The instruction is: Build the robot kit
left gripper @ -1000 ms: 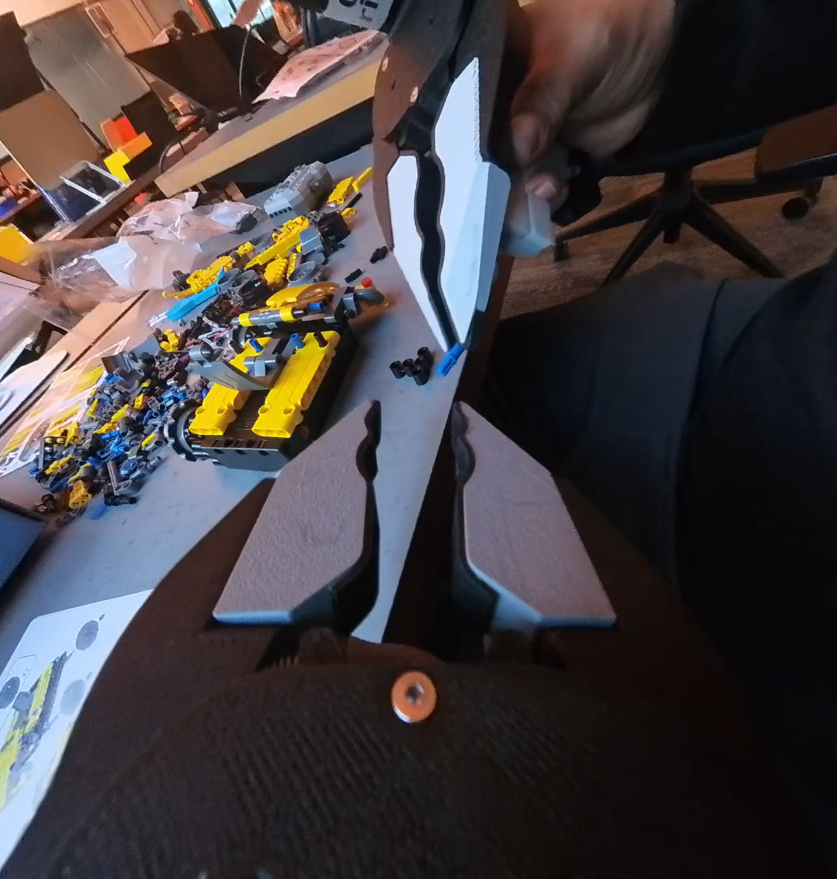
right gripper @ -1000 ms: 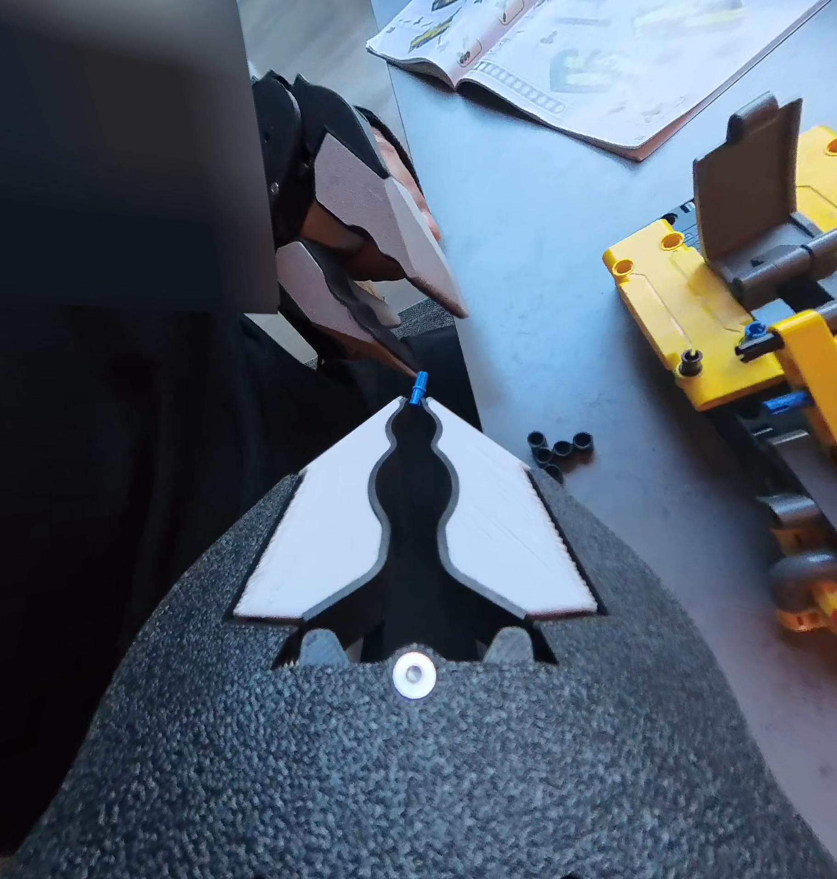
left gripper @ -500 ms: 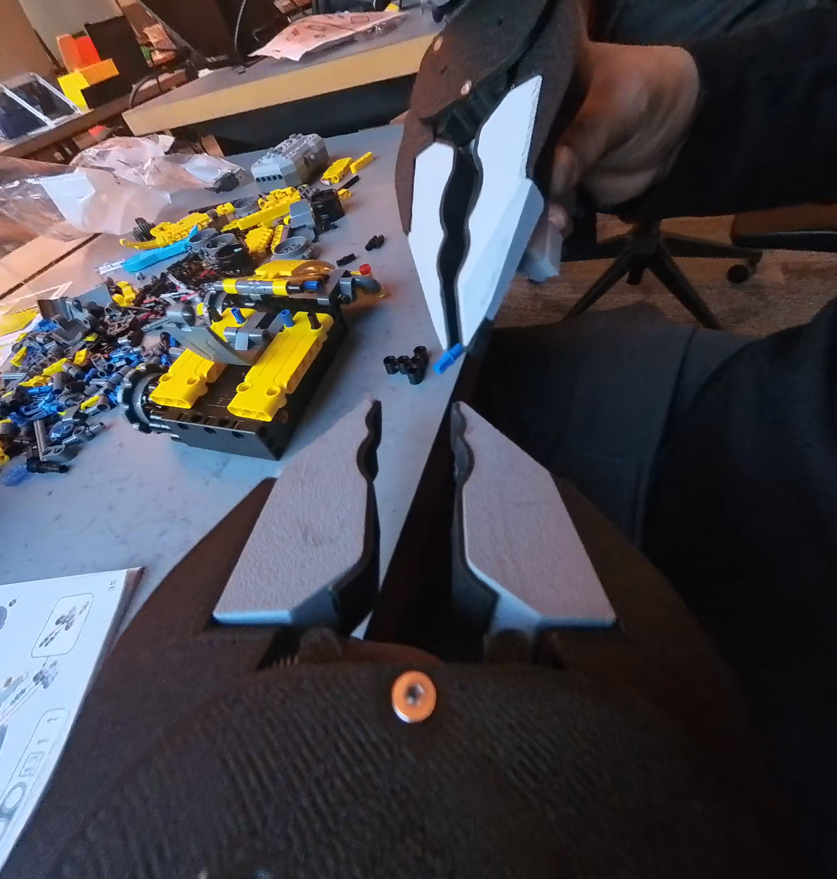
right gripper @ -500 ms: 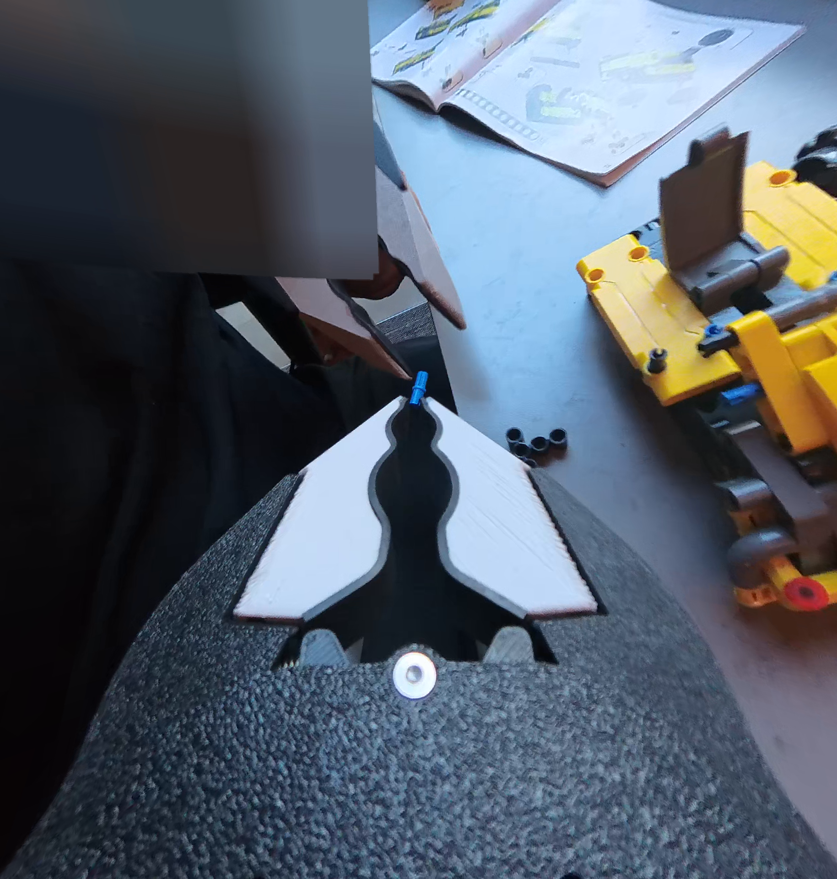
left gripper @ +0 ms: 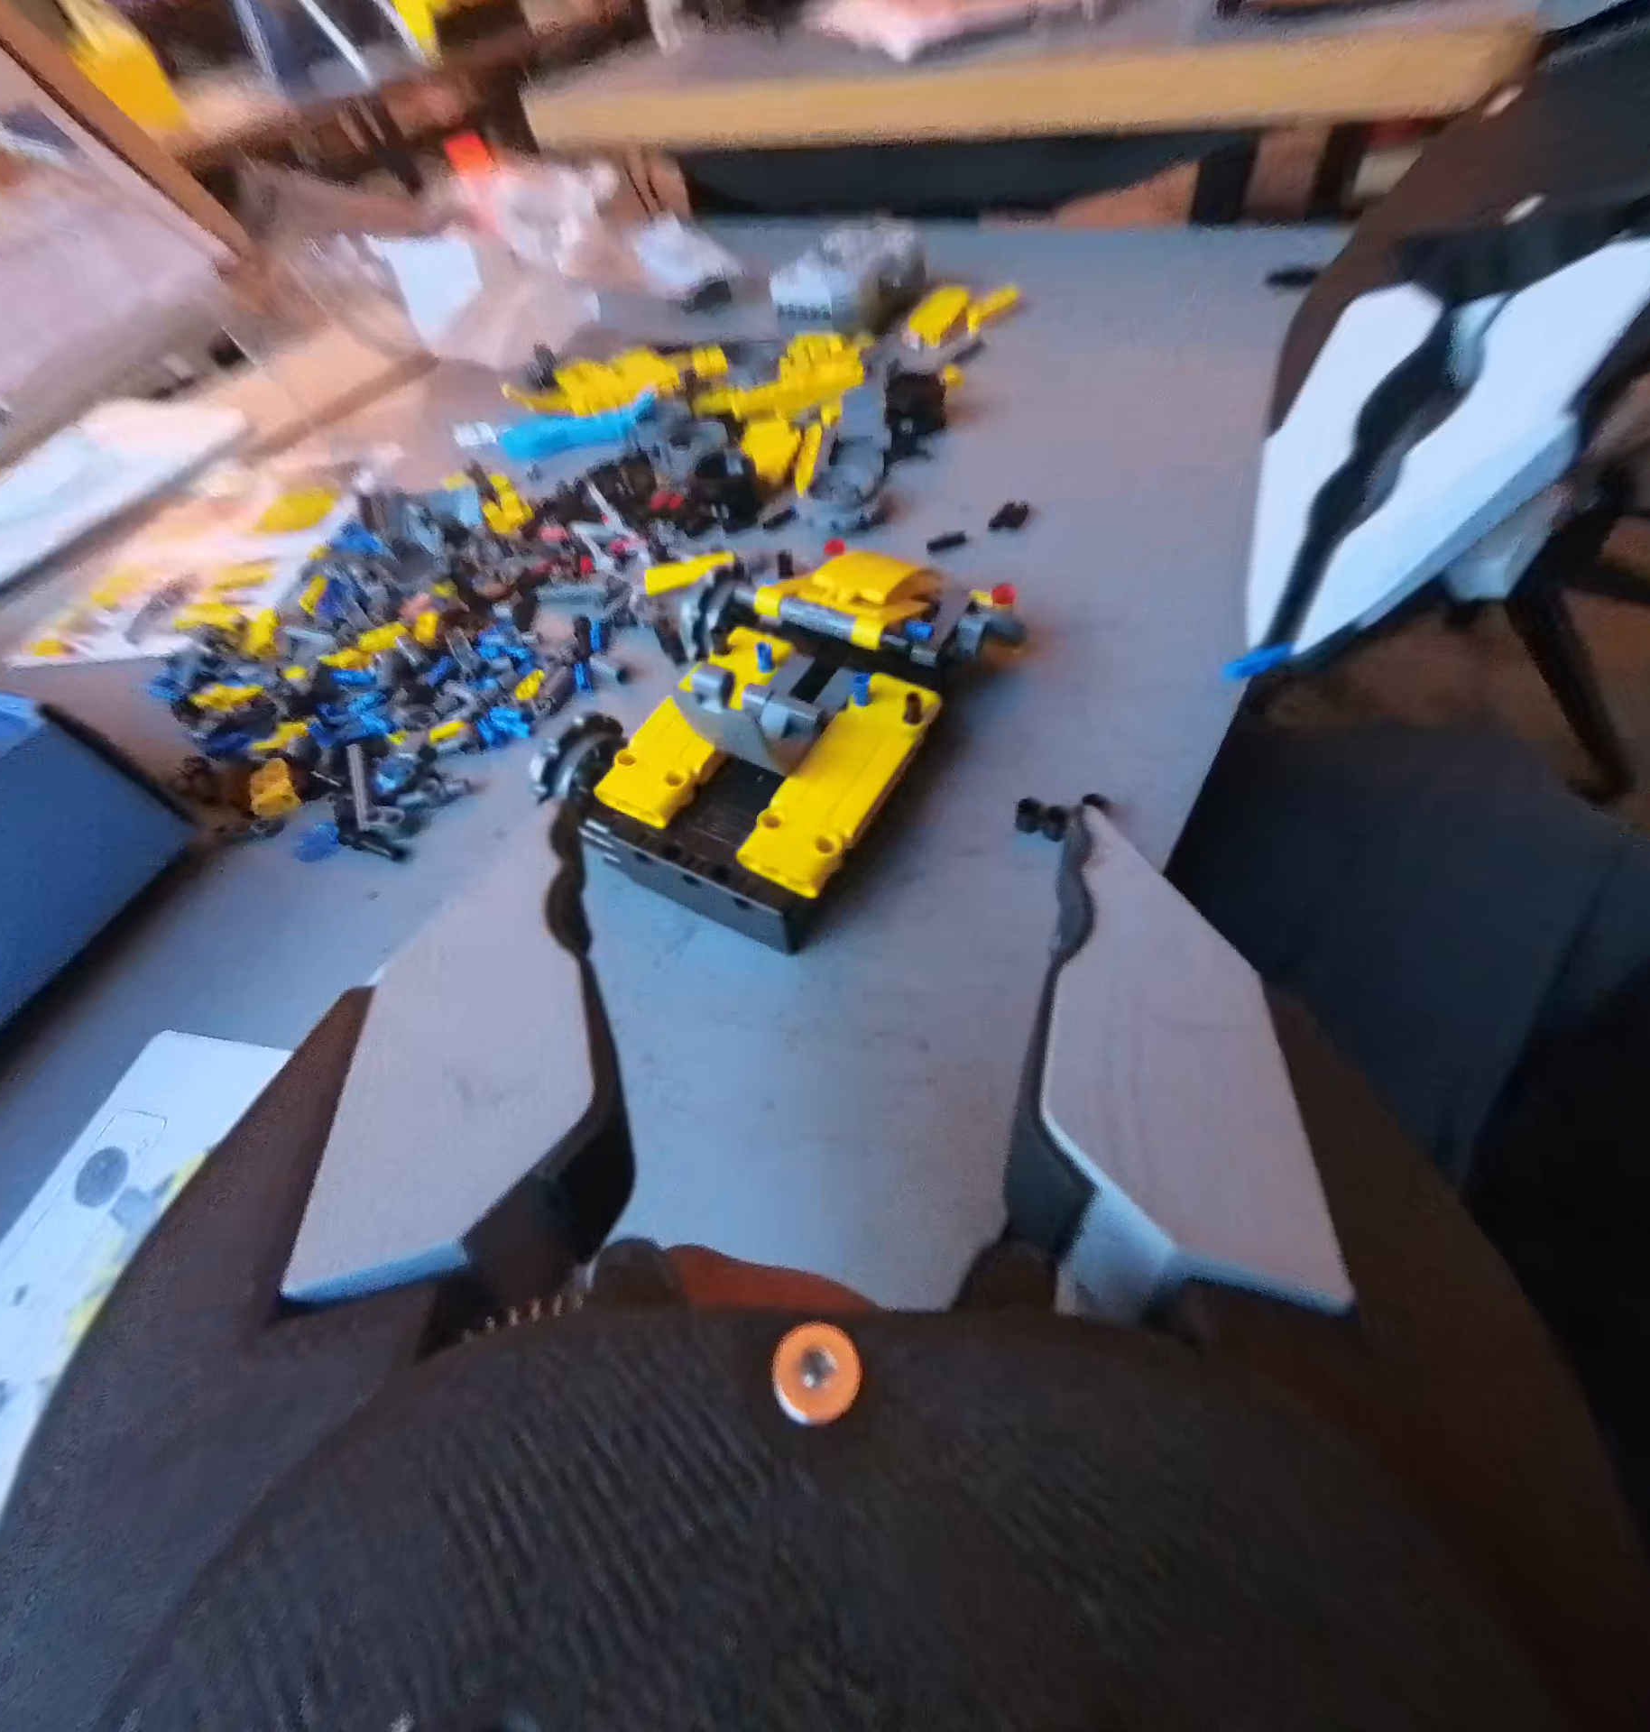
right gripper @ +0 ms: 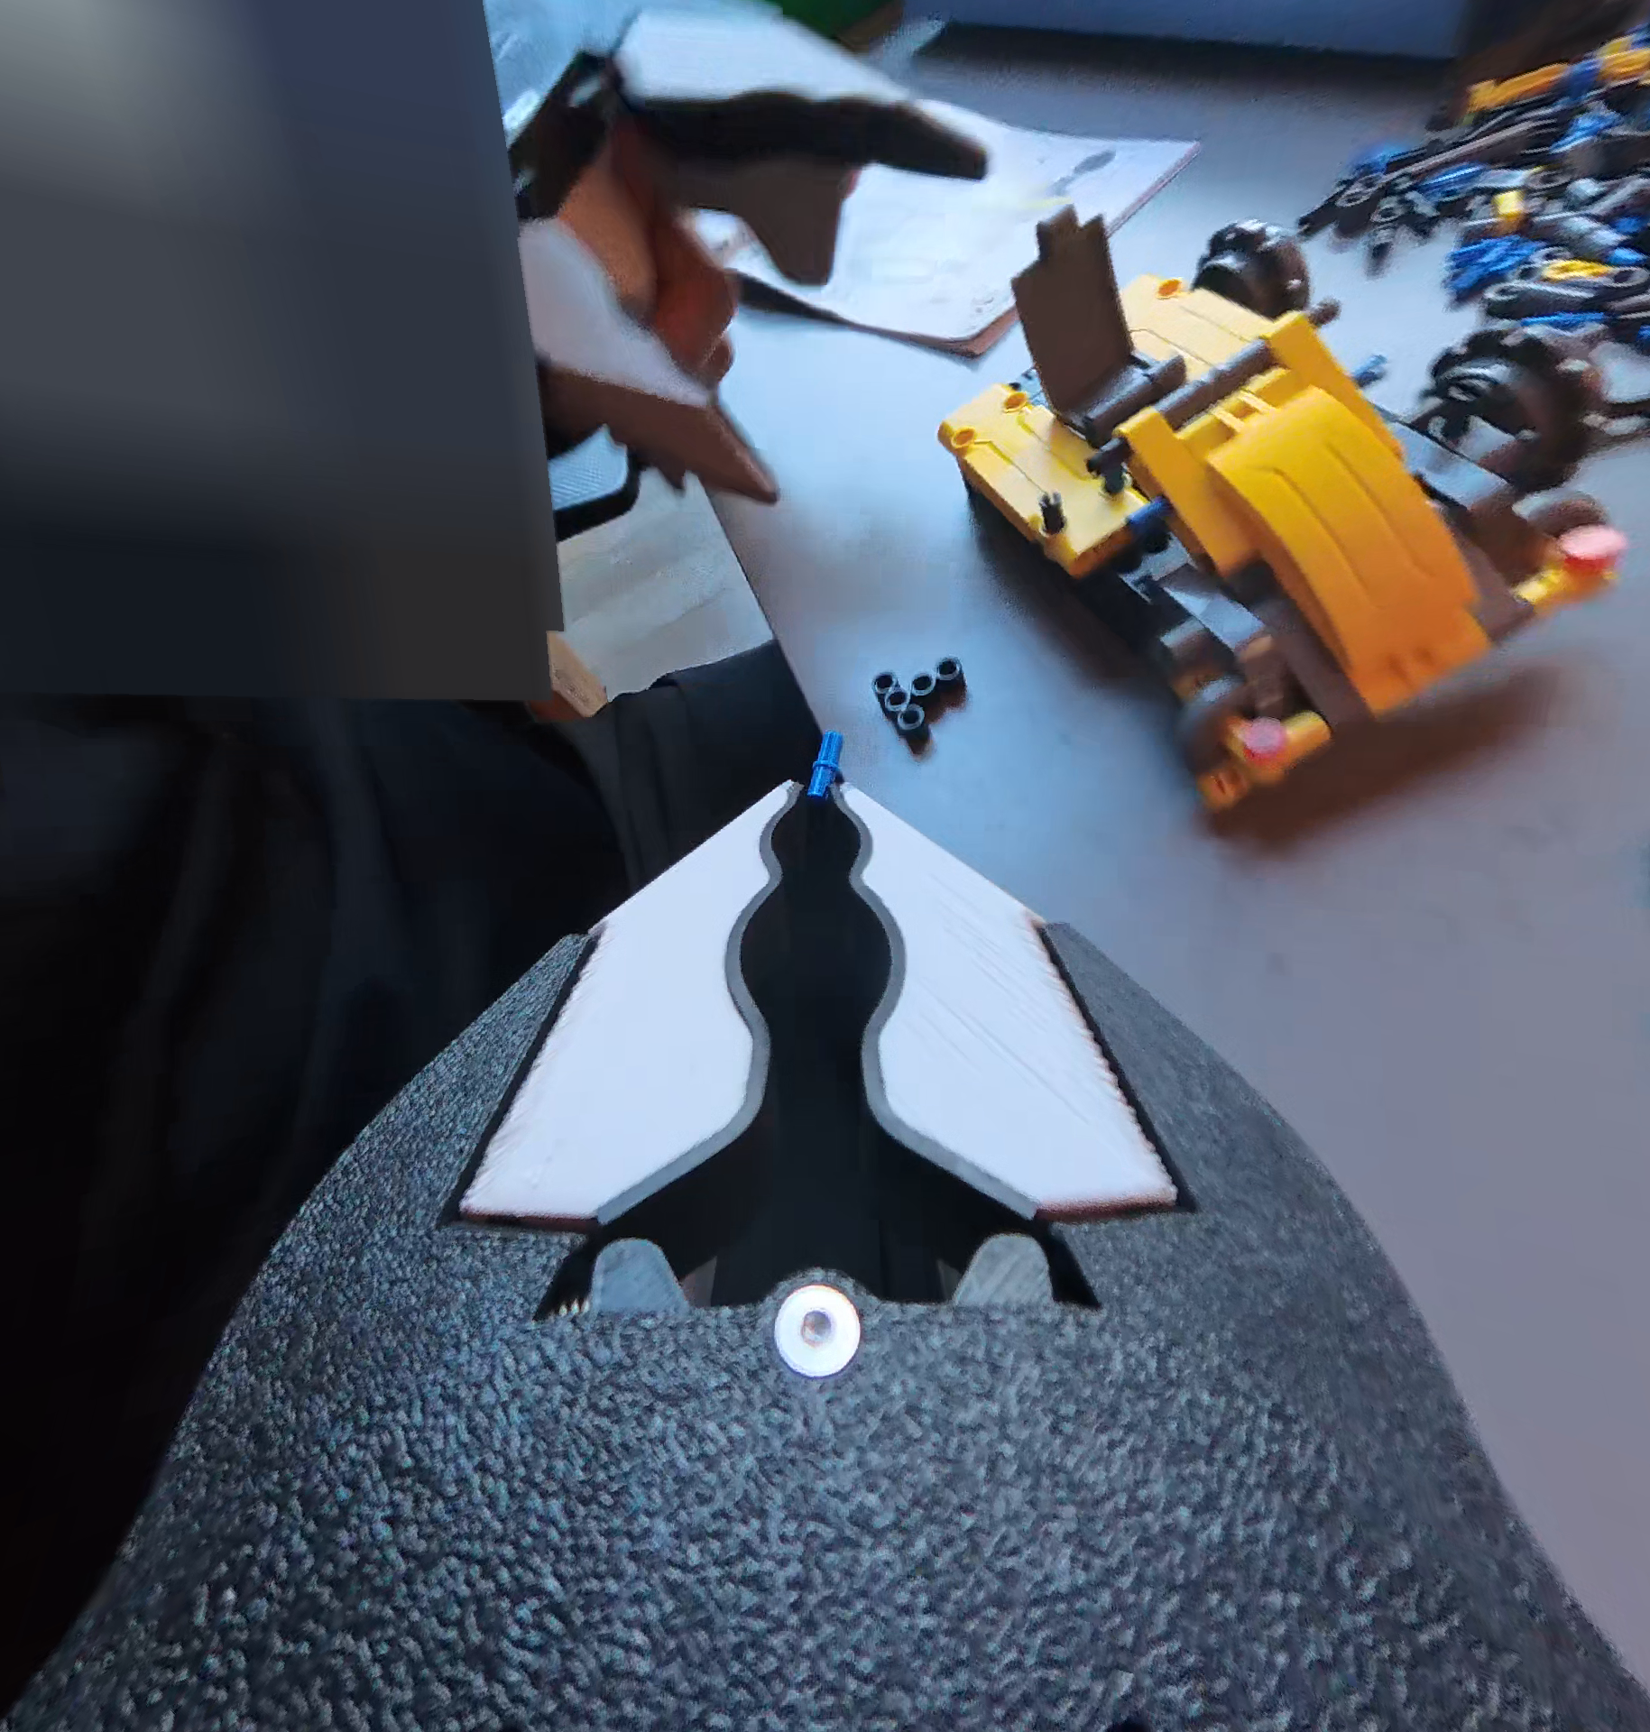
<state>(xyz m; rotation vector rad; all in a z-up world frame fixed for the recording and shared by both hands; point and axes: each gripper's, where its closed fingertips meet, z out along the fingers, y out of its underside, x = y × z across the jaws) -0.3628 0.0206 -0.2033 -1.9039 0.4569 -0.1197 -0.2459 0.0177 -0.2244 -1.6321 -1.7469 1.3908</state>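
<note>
My right gripper (right gripper: 816, 792) is shut on a small blue pin (right gripper: 825, 764) that sticks out past its tips, near the table's front edge. It also shows in the left wrist view (left gripper: 1271, 656) at the right, with the pin (left gripper: 1257, 664) at its tip. My left gripper (left gripper: 821, 834) is open wide and empty above the grey table (left gripper: 802, 1031), just short of a yellow and black brick vehicle (left gripper: 765, 778). The vehicle (right gripper: 1271, 525) lies to the right in the right wrist view, where the left gripper (right gripper: 872, 328) is seen open.
A few small black bushes (right gripper: 914, 694) lie close to the table edge, by my left gripper's right fingertip (left gripper: 1079, 834). A pile of loose blue, yellow and black parts (left gripper: 380, 675) lies left of the vehicle. An open booklet (right gripper: 971, 244) and a blue box (left gripper: 33, 843) lie nearby.
My left gripper has opened wide and swung from the table edge over the table toward the vehicle. My right gripper still holds the blue pin and now sits farther right.
</note>
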